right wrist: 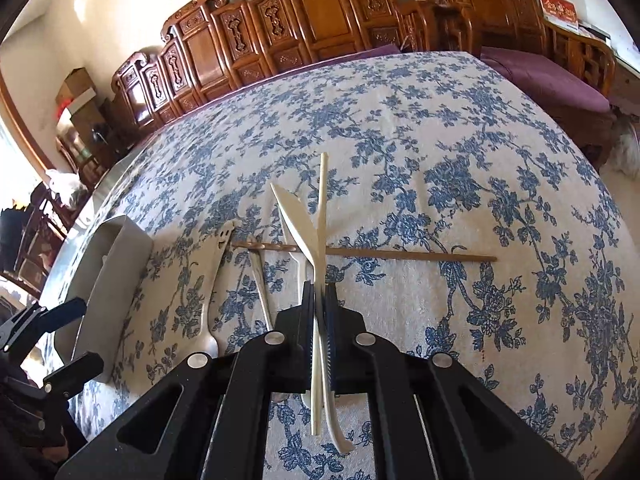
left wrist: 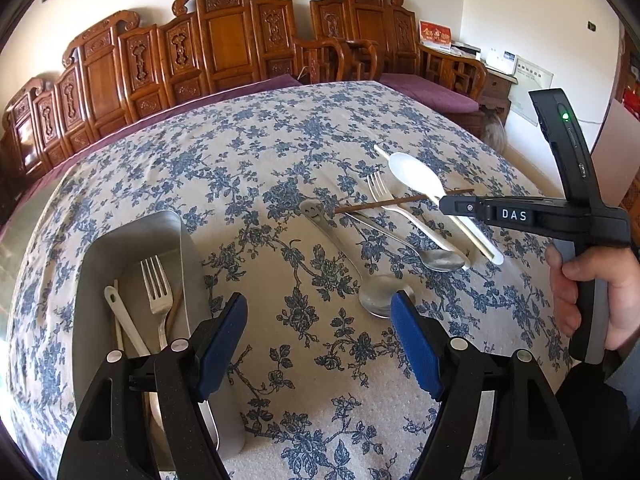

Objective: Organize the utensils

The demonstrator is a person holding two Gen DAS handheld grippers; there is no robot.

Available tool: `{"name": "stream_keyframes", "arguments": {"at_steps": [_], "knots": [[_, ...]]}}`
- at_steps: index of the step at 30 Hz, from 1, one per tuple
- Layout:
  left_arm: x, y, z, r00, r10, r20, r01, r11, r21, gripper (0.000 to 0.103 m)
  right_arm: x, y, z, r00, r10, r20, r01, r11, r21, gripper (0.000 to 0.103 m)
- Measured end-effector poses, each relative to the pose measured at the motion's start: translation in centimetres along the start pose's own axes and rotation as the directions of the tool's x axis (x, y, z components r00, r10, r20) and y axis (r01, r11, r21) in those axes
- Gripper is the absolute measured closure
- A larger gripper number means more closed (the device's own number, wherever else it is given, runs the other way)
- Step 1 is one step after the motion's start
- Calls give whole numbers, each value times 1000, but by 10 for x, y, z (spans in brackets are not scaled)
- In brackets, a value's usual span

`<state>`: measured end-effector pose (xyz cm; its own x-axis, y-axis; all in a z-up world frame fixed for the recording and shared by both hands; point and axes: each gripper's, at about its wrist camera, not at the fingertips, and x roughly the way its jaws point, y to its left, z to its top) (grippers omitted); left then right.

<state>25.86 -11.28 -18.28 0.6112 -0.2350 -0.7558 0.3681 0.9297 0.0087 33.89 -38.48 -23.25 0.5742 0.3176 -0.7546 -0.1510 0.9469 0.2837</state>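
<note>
The left claw (left wrist: pixel 320 344) hangs released, blue pads (left wrist: pixel 416 352) spread wide above the floral tablecloth (left wrist: pixel 280 152) on the tabletop. Just left of it sits the grey metal tray (left wrist: pixel 132 240), holding a steel fork (left wrist: pixel 158 292), a white plastic utensil (left wrist: pixel 120 312) and a brown stick. Right of the tray and apart from it lie a smiley-handled steel spoon (left wrist: pixel 340 248), a second steel spoon (left wrist: pixel 436 259), another fork (left wrist: pixel 384 196) and a brown chopstick (left wrist: pixel 400 201) lying across them. The right claw (right wrist: pixel 319 292) is clenched on a white plastic spoon (right wrist: pixel 298 216) and a pale chopstick (right wrist: pixel 322 184) together, lifted above the brown chopstick. Carved wooden benches (left wrist: pixel 224 40) stand beyond.
</note>
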Motion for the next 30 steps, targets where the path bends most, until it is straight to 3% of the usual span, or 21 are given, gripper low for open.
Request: {"name": "stream_keyframes", "arguments": {"at_steps": [9,15,18,21,30], "knots": [[-2,-1,0,1000,-5,1,5,1000,5,32,11,-9,-1,998,-41,-37,42,999,23,94],[-2,-2,1,1000,-4,-1,4,1000,8,32,8,-2,-3,998,-52,-31,51,998,-25,93],[-2,-2,0,1000,-4,0,4,1000,8,32,9,4,-6,997,-70,-42,67,996,-63,83],[-2,-2,0,1000,-6,0,6,1000,9,32,13,8,-10,994,-89,-62,83,991,-101,80],[-3,-3,0,1000,-8,0,8,1000,9,32,-2,14,-8,994,-108,6,108,985,-134,80]]}}
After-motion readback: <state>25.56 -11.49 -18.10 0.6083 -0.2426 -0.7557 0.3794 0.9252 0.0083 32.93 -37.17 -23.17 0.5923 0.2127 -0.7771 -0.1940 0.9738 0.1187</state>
